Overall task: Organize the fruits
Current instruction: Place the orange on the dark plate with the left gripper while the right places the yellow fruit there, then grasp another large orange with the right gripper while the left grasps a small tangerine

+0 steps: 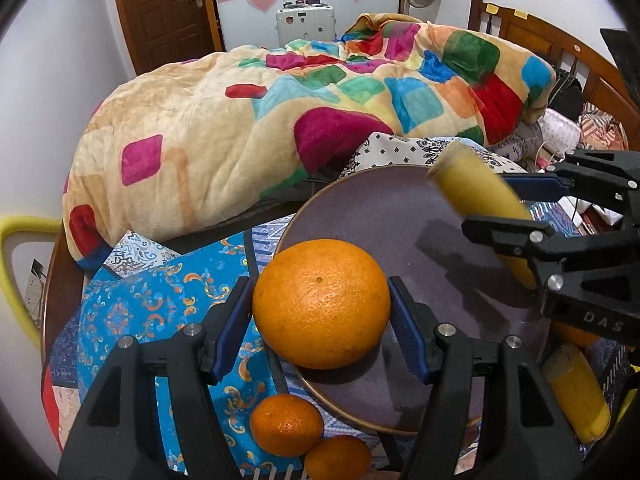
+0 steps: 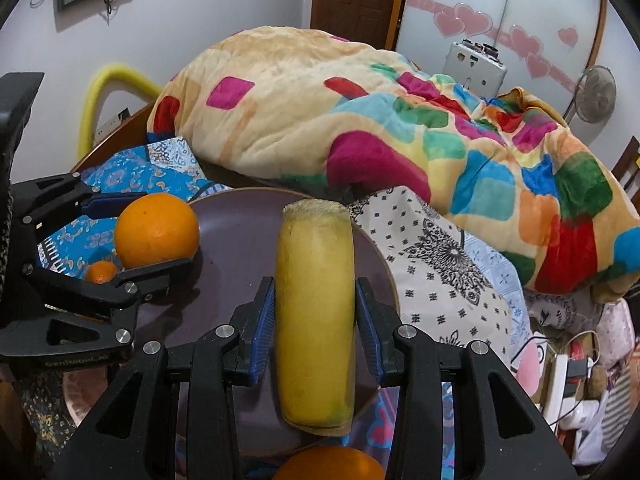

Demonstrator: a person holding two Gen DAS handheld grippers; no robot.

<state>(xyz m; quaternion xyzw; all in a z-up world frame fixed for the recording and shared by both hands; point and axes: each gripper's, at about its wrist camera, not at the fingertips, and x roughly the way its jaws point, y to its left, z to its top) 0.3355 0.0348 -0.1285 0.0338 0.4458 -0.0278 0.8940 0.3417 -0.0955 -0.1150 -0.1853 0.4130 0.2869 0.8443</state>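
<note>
Over the near-left rim of the round purple plate [image 1: 372,216], the left gripper [image 1: 320,312] clamps the big round orange [image 1: 321,303], both blue pads touching its sides. Right of it, the right gripper [image 2: 314,316] grips a cut yellow banana piece [image 2: 315,320] above the plate's middle, long axis pointing straight ahead. Count: two small tangerines [image 1: 286,424] before the plate, one more banana piece [image 1: 576,392] at its right, one orange [image 2: 330,464] below.

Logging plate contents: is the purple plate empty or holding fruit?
Cannot tell: the large orange and banana piece are over the plate, each between gripper fingers; contact is hidden.
</note>
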